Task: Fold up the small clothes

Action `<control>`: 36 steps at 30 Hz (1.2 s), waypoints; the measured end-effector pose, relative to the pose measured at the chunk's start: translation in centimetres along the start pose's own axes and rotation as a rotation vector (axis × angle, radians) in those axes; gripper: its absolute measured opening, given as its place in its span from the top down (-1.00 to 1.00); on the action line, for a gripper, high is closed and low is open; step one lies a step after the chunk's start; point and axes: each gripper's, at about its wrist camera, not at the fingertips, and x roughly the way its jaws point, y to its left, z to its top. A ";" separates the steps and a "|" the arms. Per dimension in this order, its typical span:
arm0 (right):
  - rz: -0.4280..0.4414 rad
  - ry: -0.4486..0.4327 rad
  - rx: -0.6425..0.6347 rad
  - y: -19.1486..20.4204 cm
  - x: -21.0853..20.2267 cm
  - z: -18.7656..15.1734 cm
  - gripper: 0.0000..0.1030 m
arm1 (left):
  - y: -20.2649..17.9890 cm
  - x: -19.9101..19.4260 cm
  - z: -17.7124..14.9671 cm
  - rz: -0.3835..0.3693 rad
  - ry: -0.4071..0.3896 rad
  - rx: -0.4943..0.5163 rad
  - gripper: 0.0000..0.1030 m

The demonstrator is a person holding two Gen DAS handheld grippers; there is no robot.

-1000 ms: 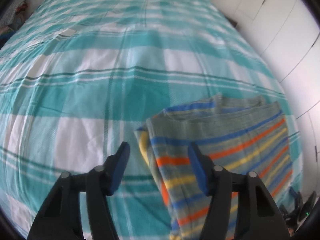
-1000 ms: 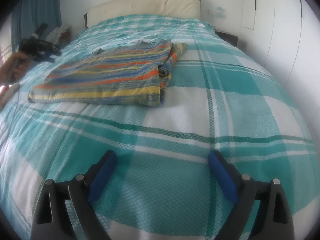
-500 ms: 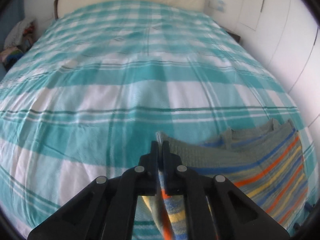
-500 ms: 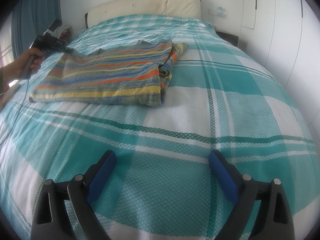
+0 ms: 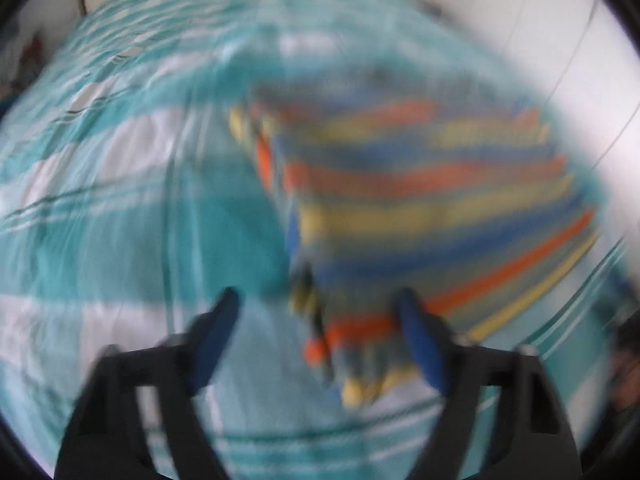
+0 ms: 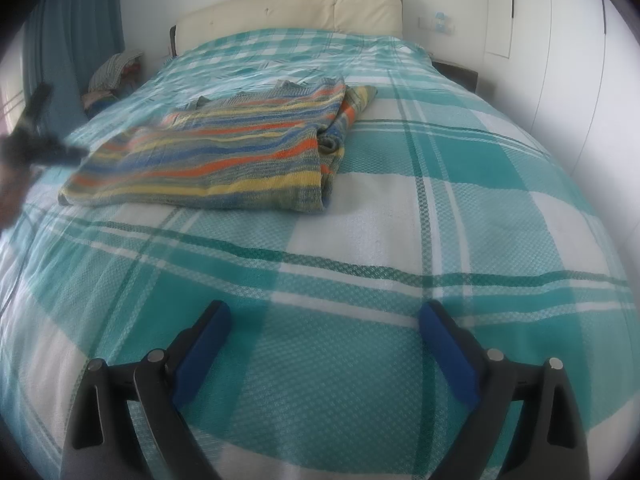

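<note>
Operator: Where is the garment?

Technician: The striped knitted sweater (image 6: 224,152), banded blue, orange and yellow, lies flat and partly folded on the teal-and-white checked bedspread (image 6: 460,208), one side doubled over at its right edge.

Operator: State of the tools?

Technician: The left gripper (image 5: 316,328) has just been opening; its jaws stand apart above the sweater's near corner, with cloth between them but not pinched, though blur limits detail. The right gripper (image 6: 324,344) is spread wide over bare bedspread, well apart from the sweater, probably waiting clear of the fold.
</note>
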 end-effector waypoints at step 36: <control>0.218 -0.041 0.196 -5.2 -2.1 3.3 -0.84 | -20.0 -6.5 -3.1 0.036 -0.293 0.273 -0.87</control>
